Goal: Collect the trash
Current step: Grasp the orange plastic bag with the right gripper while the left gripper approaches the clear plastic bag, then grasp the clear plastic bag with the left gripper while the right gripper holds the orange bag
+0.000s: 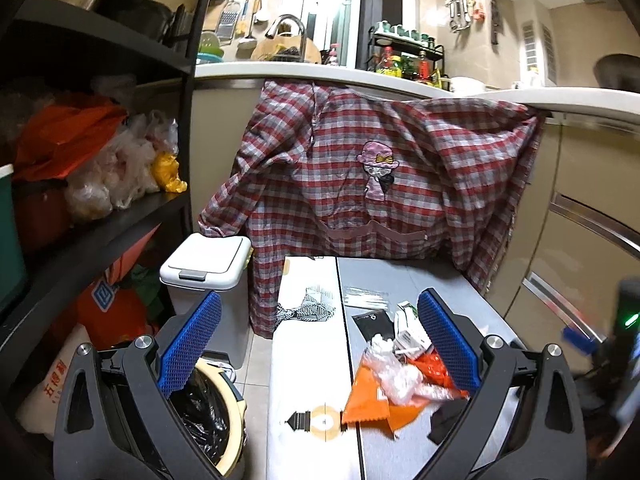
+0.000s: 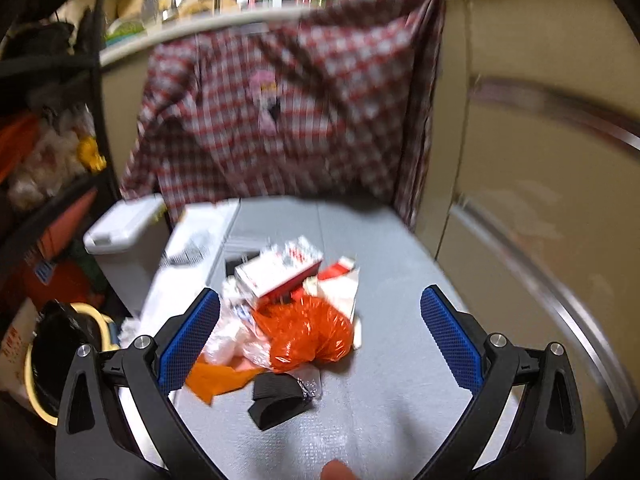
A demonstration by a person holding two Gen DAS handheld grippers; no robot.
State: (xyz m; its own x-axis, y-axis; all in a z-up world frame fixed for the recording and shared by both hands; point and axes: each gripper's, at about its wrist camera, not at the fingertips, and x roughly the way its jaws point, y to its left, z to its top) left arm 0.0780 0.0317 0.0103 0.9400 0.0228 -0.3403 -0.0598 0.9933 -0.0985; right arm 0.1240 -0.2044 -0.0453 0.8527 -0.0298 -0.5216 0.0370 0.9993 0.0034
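Little writing can be read: a pale sack [image 1: 56, 396] on the floor under the black shelf unit [image 1: 120, 216] carries red Chinese characters, and a blue square logo shows on an orange bag [image 1: 108, 304] beside it; print on the red-and-white carton [image 2: 280, 270] is too blurred to read. The trash lies heaped on the grey tabletop [image 2: 400, 320]: a crumpled orange plastic bag [image 2: 308, 334], clear plastic wrap [image 1: 396, 376], a flat orange wrapper [image 1: 368, 400], the carton and a black strap [image 2: 276, 400], all touching or overlapping. The left claw [image 1: 320, 360] is spread wide and holds nothing, the heap lying near its right pad. The right claw [image 2: 320, 340] is equally wide and empty, facing the heap. The tabletop's right half and near edge are bare. Off its left edge stand a white lidded bin [image 1: 208, 268] and a black-lined wastebasket [image 1: 208, 412]. A plaid shirt [image 1: 360, 168] hangs behind the far edge.
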